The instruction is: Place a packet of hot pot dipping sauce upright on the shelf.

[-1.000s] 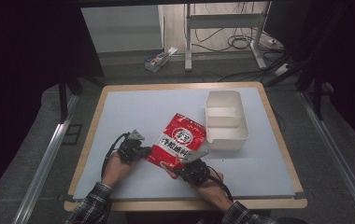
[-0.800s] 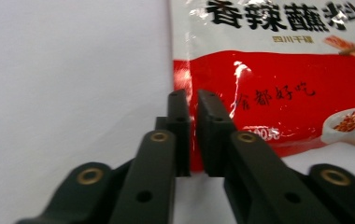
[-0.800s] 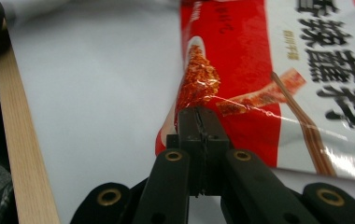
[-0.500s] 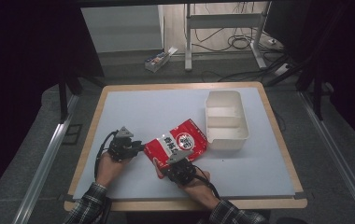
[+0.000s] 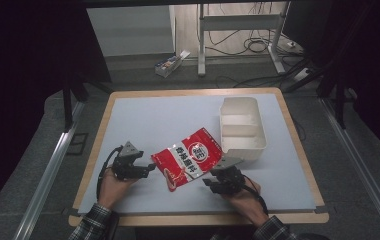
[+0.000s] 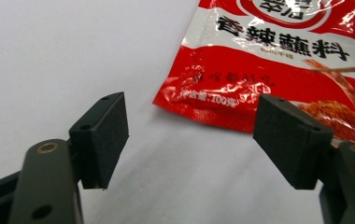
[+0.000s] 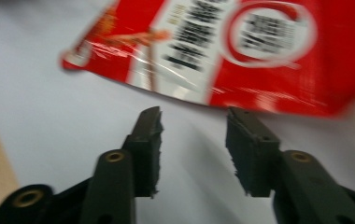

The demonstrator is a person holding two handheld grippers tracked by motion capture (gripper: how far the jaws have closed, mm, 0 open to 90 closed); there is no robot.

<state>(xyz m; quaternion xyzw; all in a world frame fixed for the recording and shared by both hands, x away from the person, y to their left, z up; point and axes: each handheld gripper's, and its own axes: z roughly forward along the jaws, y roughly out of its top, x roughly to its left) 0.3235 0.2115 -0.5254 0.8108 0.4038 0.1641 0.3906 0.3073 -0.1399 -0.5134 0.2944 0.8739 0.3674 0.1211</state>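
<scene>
A red and white seasoning sachet (image 5: 188,157) lies flat on the pale table mat (image 5: 158,120), turned at a slant. My left gripper (image 5: 149,169) sits just off its left corner. In the left gripper view the jaws (image 6: 194,140) stand open, the sachet (image 6: 278,70) lying just beyond the pads. My right gripper (image 5: 212,179) is at the sachet's near right edge. Its jaws (image 7: 192,144) stand apart, short of the blurred sachet (image 7: 241,51). Both pairs of jaws have just been opening, with nothing between them.
A white two-compartment container (image 5: 243,127) stands right behind the sachet, at the mat's right side. The table's wooden rim (image 5: 193,219) runs close under both hands. Cables and a stand's legs lie on the floor beyond the far edge.
Both grippers let go of the sachet and opened. The sachet turned and now lies flat, lower left of where it was. The right hand drew back to the right; the left moved slightly.
</scene>
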